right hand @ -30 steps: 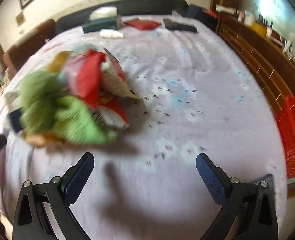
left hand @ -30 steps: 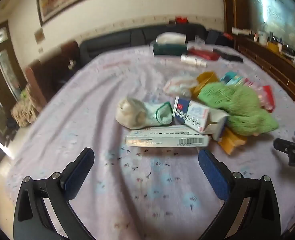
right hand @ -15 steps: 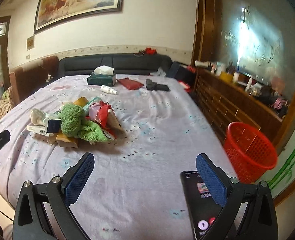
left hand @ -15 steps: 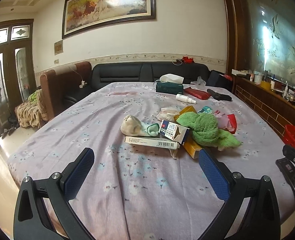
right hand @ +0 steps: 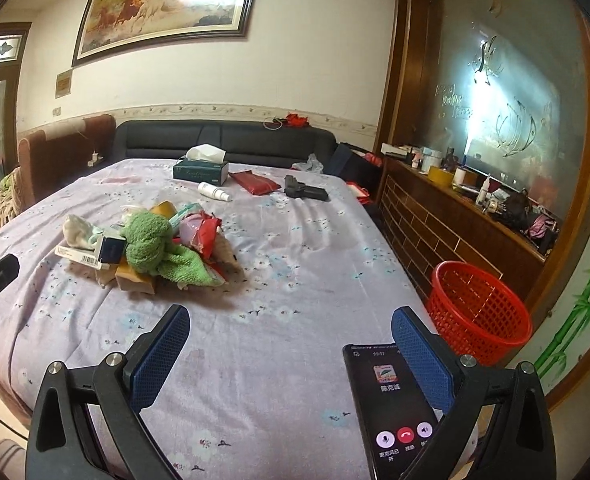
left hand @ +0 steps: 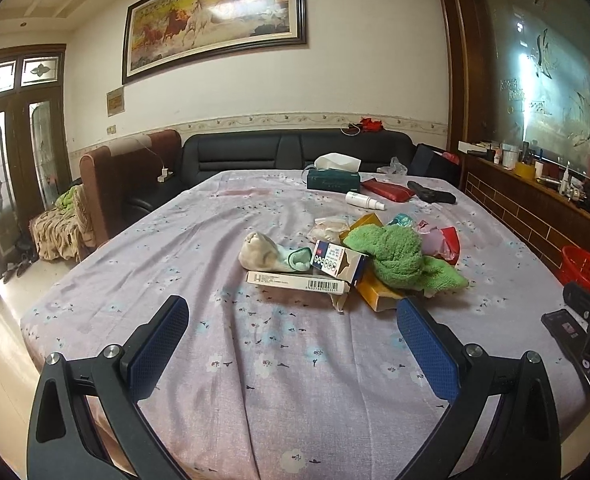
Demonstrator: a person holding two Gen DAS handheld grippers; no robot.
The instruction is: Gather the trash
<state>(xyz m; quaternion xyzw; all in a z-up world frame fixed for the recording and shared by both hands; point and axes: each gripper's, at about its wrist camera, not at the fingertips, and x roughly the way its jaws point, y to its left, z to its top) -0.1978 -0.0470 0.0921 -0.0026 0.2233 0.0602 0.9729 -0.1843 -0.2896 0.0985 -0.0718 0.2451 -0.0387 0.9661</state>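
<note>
A pile of trash lies mid-table on the lilac flowered cloth [left hand: 279,360]: a white sock [left hand: 263,256], a long white box with a barcode [left hand: 295,281], a blue and white box [left hand: 337,261], a green towel [left hand: 399,256], an orange box [left hand: 375,294] and red wrappers [left hand: 449,242]. The pile also shows in the right wrist view [right hand: 151,246]. A red mesh basket [right hand: 477,312] stands on the floor right of the table. My left gripper [left hand: 293,344] is open and empty, short of the pile. My right gripper [right hand: 289,354] is open and empty over bare cloth.
A phone with a lit call screen [right hand: 391,404] lies by my right gripper's right finger. At the table's far end are a green tissue box [left hand: 333,179], a white bottle [left hand: 363,200], a red pouch [left hand: 387,191] and a black toy pistol [right hand: 305,191]. A dark sofa [left hand: 295,152] stands behind.
Both grippers have pulled back and risen away from the pile, so the room, the basket and the phone have come into view. Both stay open. The pile has not moved.
</note>
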